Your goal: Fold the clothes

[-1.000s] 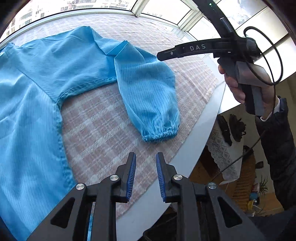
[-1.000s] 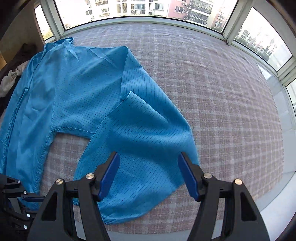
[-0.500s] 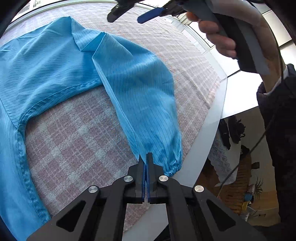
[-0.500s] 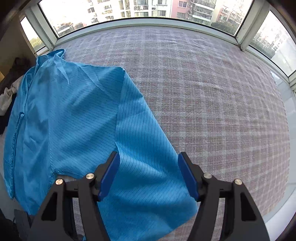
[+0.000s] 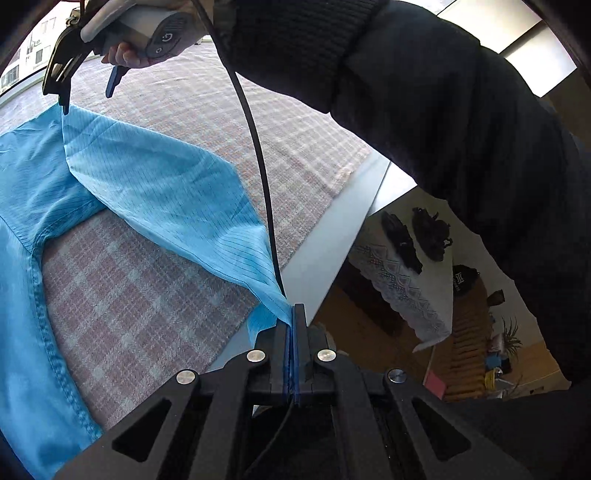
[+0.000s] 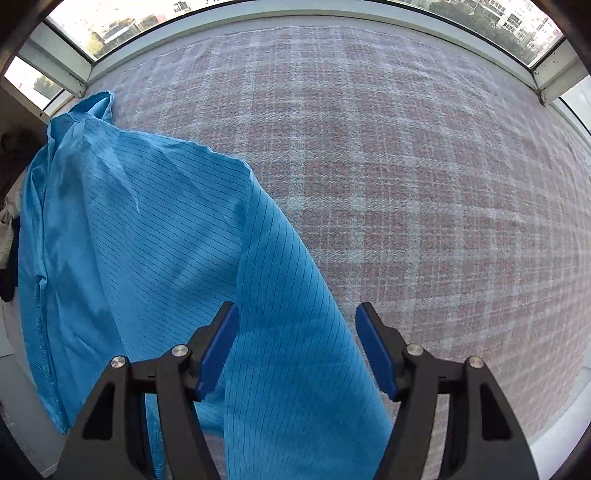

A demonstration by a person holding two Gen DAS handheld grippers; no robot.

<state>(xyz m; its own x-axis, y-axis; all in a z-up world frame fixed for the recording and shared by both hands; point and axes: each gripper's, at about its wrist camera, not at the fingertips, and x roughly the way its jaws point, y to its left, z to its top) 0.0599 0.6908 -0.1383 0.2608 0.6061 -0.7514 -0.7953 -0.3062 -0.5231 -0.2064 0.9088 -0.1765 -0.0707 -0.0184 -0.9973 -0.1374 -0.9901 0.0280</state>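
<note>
A blue pinstriped garment (image 6: 129, 240) lies spread on the plaid-covered table (image 6: 406, 184). My left gripper (image 5: 294, 314) is shut on the cuff end of its sleeve (image 5: 166, 192), near the table's edge. That sleeve is lifted and stretched in a line back to the shoulder. In the left wrist view my right gripper (image 5: 86, 92) hangs over the shoulder seam, pointing down, held by a hand. In its own view the right gripper (image 6: 297, 332) stands open above the sleeve (image 6: 295, 314); the cloth passes below the gap and the pads do not touch it.
The table's white edge (image 5: 332, 240) runs just beyond the left gripper. A dark-sleeved arm (image 5: 443, 129) and a black cable (image 5: 258, 166) cross above the sleeve. Windows (image 6: 258, 7) ring the far side. A lace-covered side table (image 5: 399, 288) stands lower, off to the right.
My left gripper closed on the sleeve's cuff and lifted it, pulling the sleeve taut. My right gripper, still open, travelled along the sleeve to above the shoulder.
</note>
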